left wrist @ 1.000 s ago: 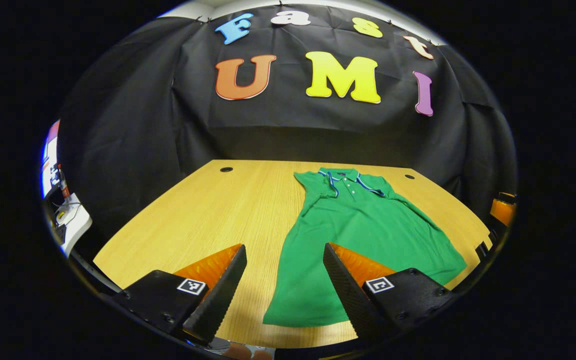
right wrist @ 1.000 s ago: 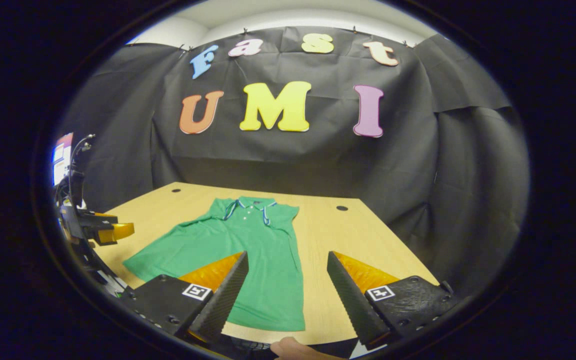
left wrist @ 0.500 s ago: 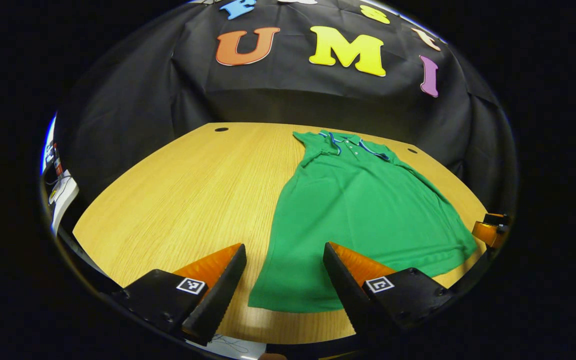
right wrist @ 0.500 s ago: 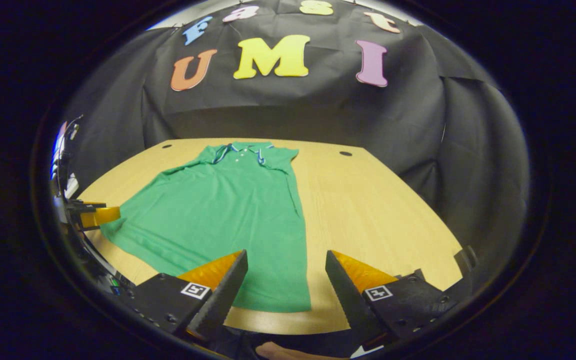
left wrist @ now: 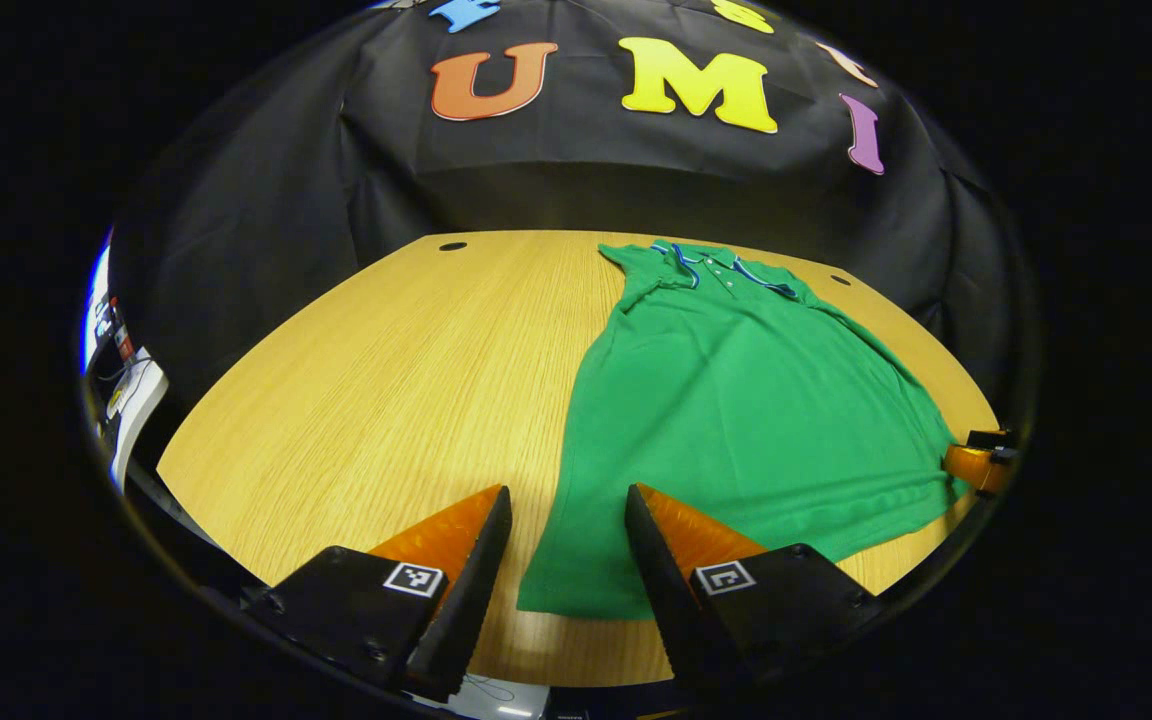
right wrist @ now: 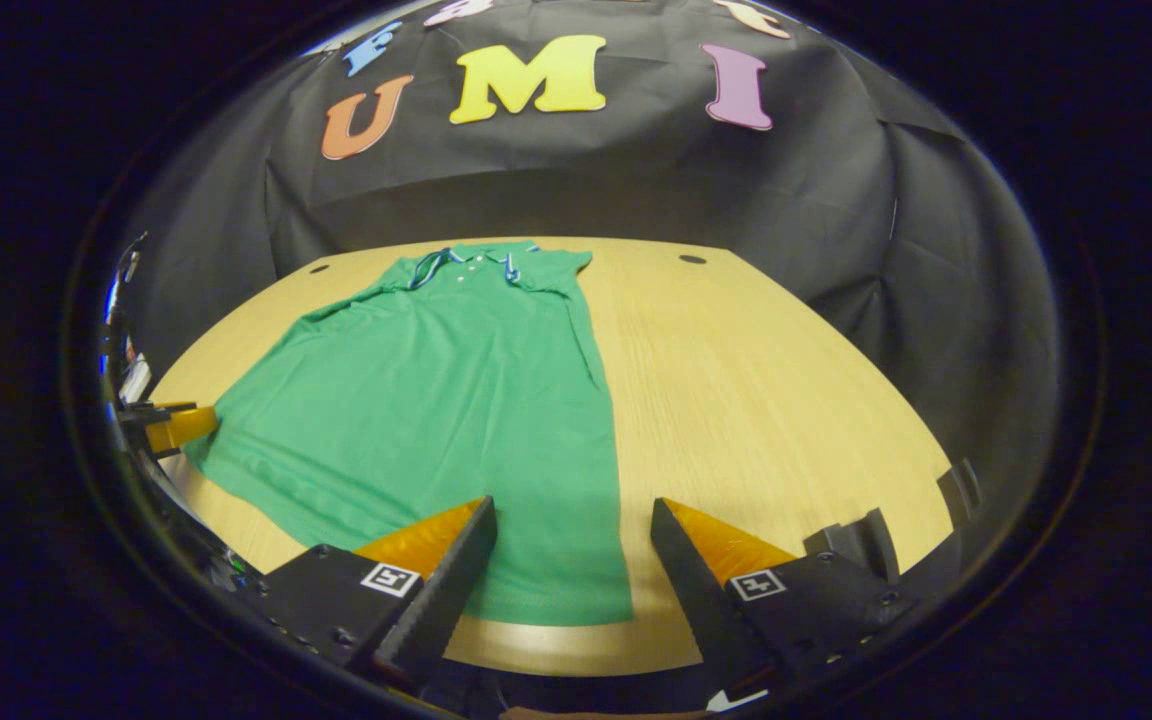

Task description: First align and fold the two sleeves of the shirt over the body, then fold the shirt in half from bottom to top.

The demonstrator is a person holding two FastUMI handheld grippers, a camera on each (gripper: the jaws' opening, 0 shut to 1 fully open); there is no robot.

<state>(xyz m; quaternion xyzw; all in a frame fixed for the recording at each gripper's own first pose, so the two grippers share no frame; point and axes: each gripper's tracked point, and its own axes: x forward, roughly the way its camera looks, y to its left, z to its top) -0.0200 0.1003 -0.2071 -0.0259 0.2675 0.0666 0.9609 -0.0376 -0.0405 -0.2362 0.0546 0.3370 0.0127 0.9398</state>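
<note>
The green shirt (left wrist: 736, 420) lies flat on the desk (left wrist: 386, 380), collar toward the top of both views, sleeves apparently already folded in over the body. The bottom-to-top fold is not yet done. Left gripper (left wrist: 561, 570) and right gripper (right wrist: 571, 580) hover empty, jaws parted, over the hem corners at lower centre.

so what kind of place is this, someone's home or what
Likely a staged recording booth, not a home: black cloth wall draped around a bare wooden table, a lone green shirt laid flat, and equipment with cables at the side.
</note>
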